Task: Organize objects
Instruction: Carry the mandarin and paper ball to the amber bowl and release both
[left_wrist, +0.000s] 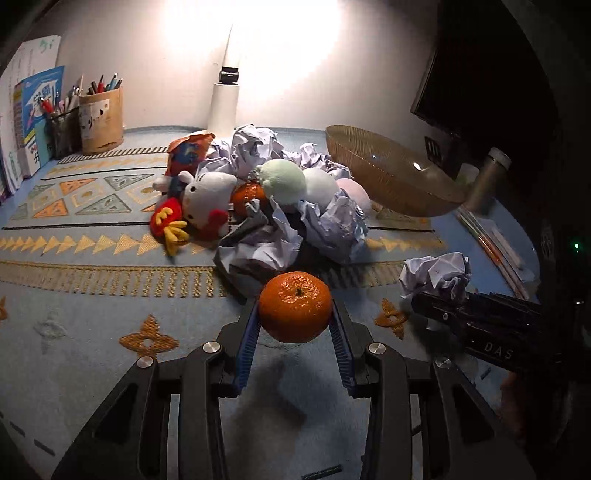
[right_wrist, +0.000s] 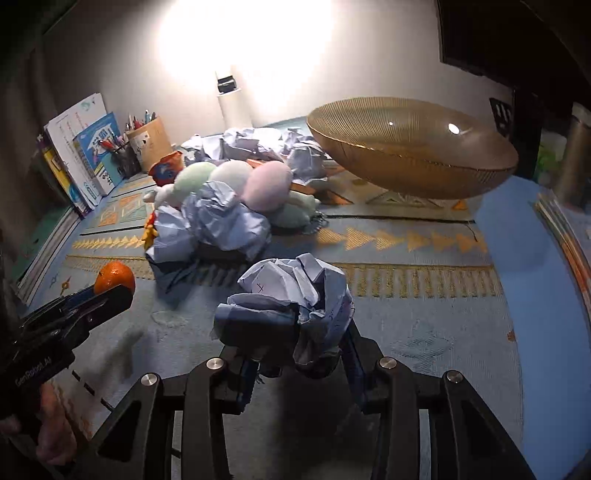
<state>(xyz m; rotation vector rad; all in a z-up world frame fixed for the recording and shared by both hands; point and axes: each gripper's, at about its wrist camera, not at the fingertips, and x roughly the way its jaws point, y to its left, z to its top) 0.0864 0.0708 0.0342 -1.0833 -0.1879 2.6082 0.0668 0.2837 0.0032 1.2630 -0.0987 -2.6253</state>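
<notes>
The left gripper (left_wrist: 295, 325) is closed on a mandarin orange (left_wrist: 294, 306). The fruit sits between the two blue ribbed pads (left_wrist: 246, 350), one pad against each side, at the far end of the fingers. Its shadow falls on the cloth below, so it is held clear of the surface. The stem dimple faces the left wrist camera and slightly upward; the fruit is near round, with no marked long axis.

The right gripper (right_wrist: 295, 354) is closed on a crumpled paper ball (right_wrist: 295, 295). The ball bulges above and ahead of the fingers and hides the fingertips. Handwritten marks show on the paper, including an "x"; the rest is not legible.

In the right wrist view the left gripper appears at far left, carrying the orange (right_wrist: 114, 278); its body reads "GenRobot.AI". In the left wrist view the right gripper (left_wrist: 436, 308) appears at right, with the letters "DAS" on its body.

Behind both grippers, on the patterned tablecloth (left_wrist: 92, 266), lies a pile: more crumpled paper (left_wrist: 258, 243), a second orange (left_wrist: 248, 197), a Hello Kitty plush (left_wrist: 205, 201), and pastel plush balls (left_wrist: 282, 181). A ribbed amber bowl (right_wrist: 410, 147) stands to the right of the pile. A pen holder (left_wrist: 101, 122) and books (left_wrist: 37, 110) stand at rear left; the cover text is unreadable.
</notes>
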